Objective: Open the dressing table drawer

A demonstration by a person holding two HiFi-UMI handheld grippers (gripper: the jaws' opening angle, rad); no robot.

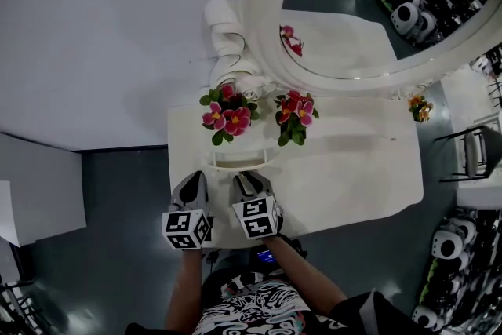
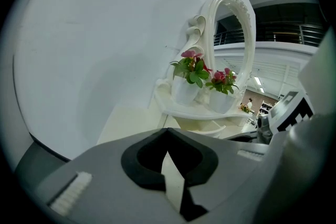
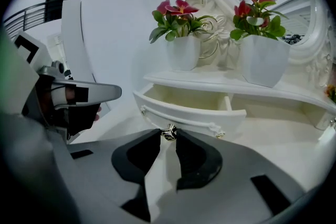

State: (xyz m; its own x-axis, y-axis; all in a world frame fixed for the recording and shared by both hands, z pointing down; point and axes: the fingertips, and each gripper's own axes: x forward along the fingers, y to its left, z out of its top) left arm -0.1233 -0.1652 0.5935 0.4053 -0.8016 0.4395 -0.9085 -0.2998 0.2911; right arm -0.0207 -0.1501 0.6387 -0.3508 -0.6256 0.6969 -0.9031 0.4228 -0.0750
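Note:
The white dressing table [image 1: 353, 169] carries a small curved drawer [image 3: 184, 112] under its raised shelf. The drawer stands pulled part way out, and its pale inside shows. My right gripper [image 3: 169, 134] is shut on the drawer's small metal knob [image 3: 169, 132], with a jaw tip on either side of it. From above, the right gripper [image 1: 248, 178] sits at the drawer front [image 1: 235, 162]. My left gripper [image 1: 194, 183] hovers just left of it over the tabletop, holding nothing. Its jaw tips meet in the left gripper view [image 2: 167, 131].
Two white pots of pink and red flowers [image 1: 227, 115] [image 1: 295, 115] stand on the shelf above the drawer. Behind them rises a large oval mirror [image 1: 369, 4] in an ornate white frame. A white wall [image 1: 102, 27] lies to the left and grey floor [image 1: 110, 192] beside the table.

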